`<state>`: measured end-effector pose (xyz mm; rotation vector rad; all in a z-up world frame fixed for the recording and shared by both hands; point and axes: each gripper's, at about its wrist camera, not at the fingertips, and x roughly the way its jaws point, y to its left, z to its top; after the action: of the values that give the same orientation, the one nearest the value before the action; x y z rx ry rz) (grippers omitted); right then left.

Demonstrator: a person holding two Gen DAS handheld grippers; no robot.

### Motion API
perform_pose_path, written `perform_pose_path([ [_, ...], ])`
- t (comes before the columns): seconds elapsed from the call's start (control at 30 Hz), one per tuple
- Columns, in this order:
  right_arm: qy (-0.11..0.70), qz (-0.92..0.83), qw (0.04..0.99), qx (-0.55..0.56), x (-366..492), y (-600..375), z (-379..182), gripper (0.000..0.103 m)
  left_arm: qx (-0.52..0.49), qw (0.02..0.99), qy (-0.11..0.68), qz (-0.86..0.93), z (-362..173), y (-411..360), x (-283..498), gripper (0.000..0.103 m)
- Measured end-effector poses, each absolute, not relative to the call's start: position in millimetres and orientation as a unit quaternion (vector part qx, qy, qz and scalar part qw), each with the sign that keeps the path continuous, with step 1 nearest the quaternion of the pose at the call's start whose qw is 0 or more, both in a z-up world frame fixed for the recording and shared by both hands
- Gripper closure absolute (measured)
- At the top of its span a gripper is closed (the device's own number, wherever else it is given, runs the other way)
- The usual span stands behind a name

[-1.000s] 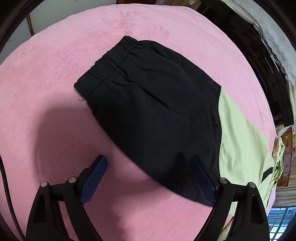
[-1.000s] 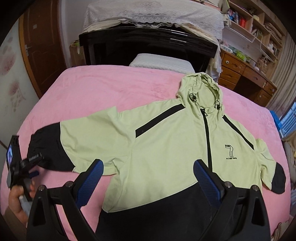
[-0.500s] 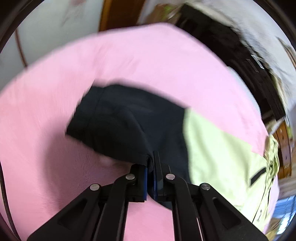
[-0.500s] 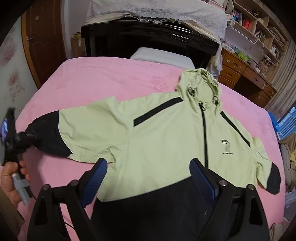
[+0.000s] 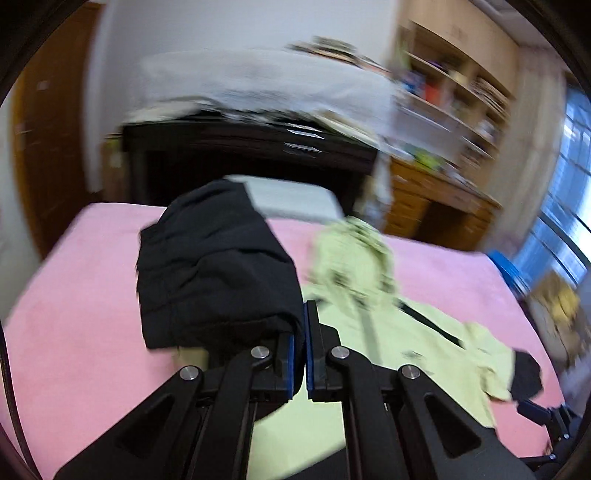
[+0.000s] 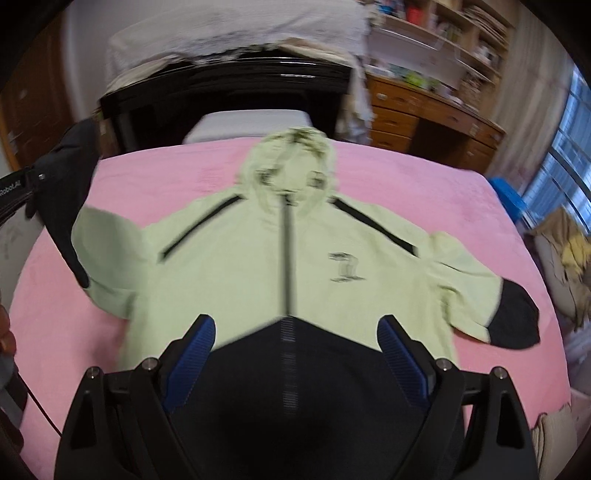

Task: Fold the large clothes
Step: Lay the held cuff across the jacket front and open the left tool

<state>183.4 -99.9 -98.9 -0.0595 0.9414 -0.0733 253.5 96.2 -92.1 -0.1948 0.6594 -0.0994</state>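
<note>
first sleeve fold just starting

the jacket (image 6: 258, 266) lies face up across the pink bed (image 6: 424, 184), zipped, hood at the far end. the left gripper (image 5: 304, 354), pressed together, pinches the black cuff (image 5: 218, 273) and holds it up off the bed. the right gripper (image 6: 295, 354) hangs spread over the hem, empty. body and right sleeve (image 6: 491, 306) still lie flat; nearly all folding remains.

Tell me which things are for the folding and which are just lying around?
For the folding: green jacket; its black cuff, pinched in the left tool; right tool, open above the hem.
Just around: pillow, shelves, drawers.
</note>
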Motion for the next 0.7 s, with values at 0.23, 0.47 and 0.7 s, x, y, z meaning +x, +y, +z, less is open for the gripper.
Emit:
perform_pose_path([
  [0.23,0.475,-0.044,0.878,-0.029,176,-211,-146,0.013,-0.032,0.89,0.443,-0.106,-213,-75,277,0.095],
  [0.47,0.489,0.001,0.872,0.02,194,-266,-165,0.013,-0.093,0.849,0.514,-0.078,-266,-69,264,0.068],
  [0.7,0.456,0.086,0.886,0.027,238,-234,-154,0.013,-0.152,0.891,0.425,-0.042,-185,3,214,0.028],
])
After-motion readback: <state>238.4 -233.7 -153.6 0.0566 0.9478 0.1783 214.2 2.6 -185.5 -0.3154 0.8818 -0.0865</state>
